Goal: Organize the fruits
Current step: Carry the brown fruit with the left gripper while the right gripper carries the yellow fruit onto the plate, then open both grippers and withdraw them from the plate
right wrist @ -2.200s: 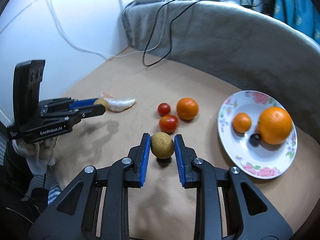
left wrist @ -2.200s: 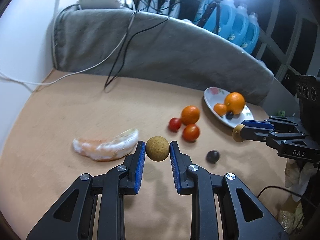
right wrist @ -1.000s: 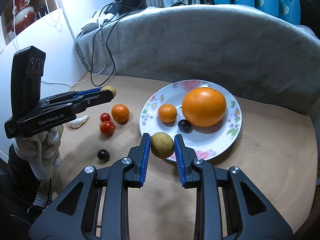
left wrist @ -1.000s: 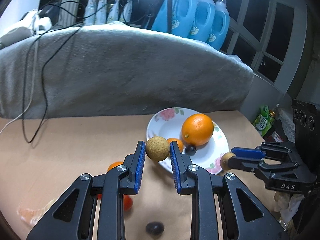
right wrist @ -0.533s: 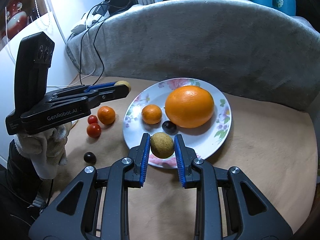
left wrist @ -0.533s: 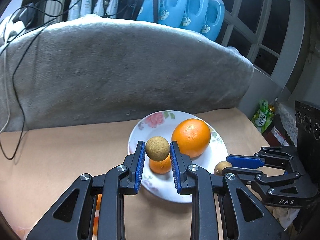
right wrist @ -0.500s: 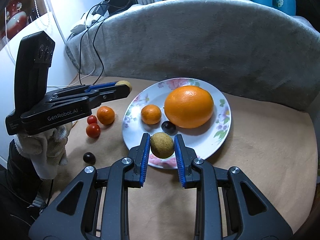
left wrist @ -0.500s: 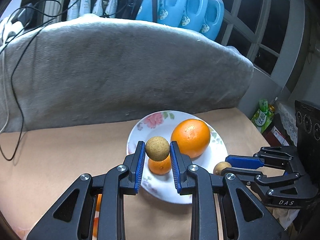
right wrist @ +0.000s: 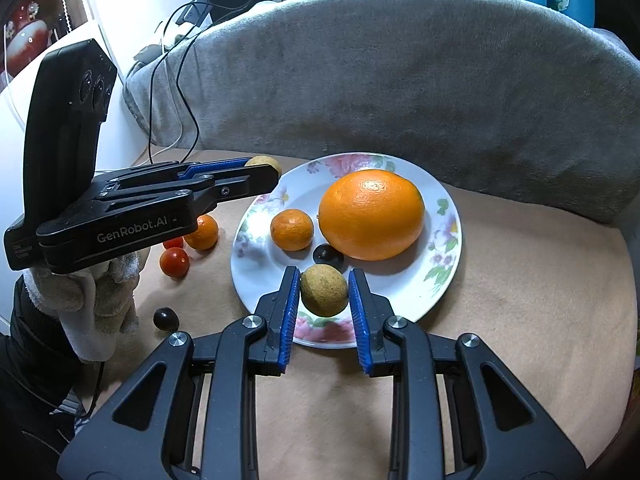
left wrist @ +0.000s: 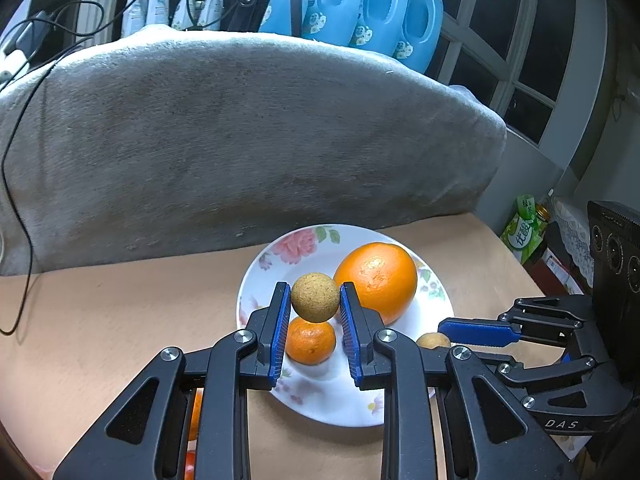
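My left claw (left wrist: 315,306), at frame centre, is clamped on a round tan rough-skinned fruit (left wrist: 314,297) above the white floral plate (left wrist: 260,268). My right claw (right wrist: 324,298), lower centre, pinches a second tan-green round fruit (right wrist: 324,289) over the plate's near rim, beside a large orange (right wrist: 371,214), a small mandarin (right wrist: 291,229) and a dark grape (right wrist: 327,255).

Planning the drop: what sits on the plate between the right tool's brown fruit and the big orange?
In the right wrist view, a dark grape lies between the brown fruit and the big orange.
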`<state>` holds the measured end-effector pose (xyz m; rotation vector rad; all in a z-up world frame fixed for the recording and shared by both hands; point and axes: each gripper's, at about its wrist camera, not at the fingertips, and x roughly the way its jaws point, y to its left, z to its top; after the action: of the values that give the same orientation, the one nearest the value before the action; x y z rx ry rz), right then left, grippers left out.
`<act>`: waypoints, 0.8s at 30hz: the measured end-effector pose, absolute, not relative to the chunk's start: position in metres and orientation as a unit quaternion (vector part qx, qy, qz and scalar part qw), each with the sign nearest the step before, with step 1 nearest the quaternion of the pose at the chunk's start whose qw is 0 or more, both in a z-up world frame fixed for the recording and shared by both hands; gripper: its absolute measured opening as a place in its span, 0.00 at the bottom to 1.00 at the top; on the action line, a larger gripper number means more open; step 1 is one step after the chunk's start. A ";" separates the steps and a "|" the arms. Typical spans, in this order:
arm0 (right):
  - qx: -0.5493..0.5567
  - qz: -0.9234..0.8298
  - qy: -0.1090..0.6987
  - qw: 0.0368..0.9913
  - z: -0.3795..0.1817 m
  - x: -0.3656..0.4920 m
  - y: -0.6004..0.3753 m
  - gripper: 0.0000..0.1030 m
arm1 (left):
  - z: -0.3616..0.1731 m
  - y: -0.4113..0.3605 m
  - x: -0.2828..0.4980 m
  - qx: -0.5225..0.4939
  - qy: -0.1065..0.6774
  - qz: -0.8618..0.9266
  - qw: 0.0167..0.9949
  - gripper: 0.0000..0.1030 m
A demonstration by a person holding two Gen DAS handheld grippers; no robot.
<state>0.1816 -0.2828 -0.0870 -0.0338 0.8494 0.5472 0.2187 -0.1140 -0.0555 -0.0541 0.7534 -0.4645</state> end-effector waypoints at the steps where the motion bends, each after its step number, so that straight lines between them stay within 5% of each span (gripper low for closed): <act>1: -0.017 0.261 0.407 0.875 -0.087 0.181 -0.283 0.25 | -0.055 -0.114 0.219 -0.026 0.365 -0.224 0.903 0.24; 3: -0.020 0.259 0.406 0.876 -0.087 0.182 -0.282 0.26 | -0.054 -0.113 0.218 -0.027 0.363 -0.224 0.904 0.29; 7: -0.020 0.258 0.401 0.879 -0.085 0.181 -0.283 0.46 | -0.053 -0.114 0.218 -0.027 0.360 -0.223 0.906 0.29; 12: -0.021 0.257 0.399 0.880 -0.082 0.180 -0.283 0.48 | -0.051 -0.114 0.217 -0.027 0.357 -0.221 0.907 0.33; 16: -0.025 0.255 0.395 0.882 -0.080 0.177 -0.282 0.67 | -0.048 -0.112 0.214 -0.027 0.352 -0.218 0.910 0.43; 24: -0.031 0.256 0.396 0.881 -0.076 0.174 -0.278 0.75 | -0.041 -0.106 0.208 -0.029 0.341 -0.211 0.916 0.51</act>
<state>0.1737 -0.2776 -0.0762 -0.0641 0.8250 0.5324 0.2077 -0.1063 -0.0410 -0.0601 0.7015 -0.4339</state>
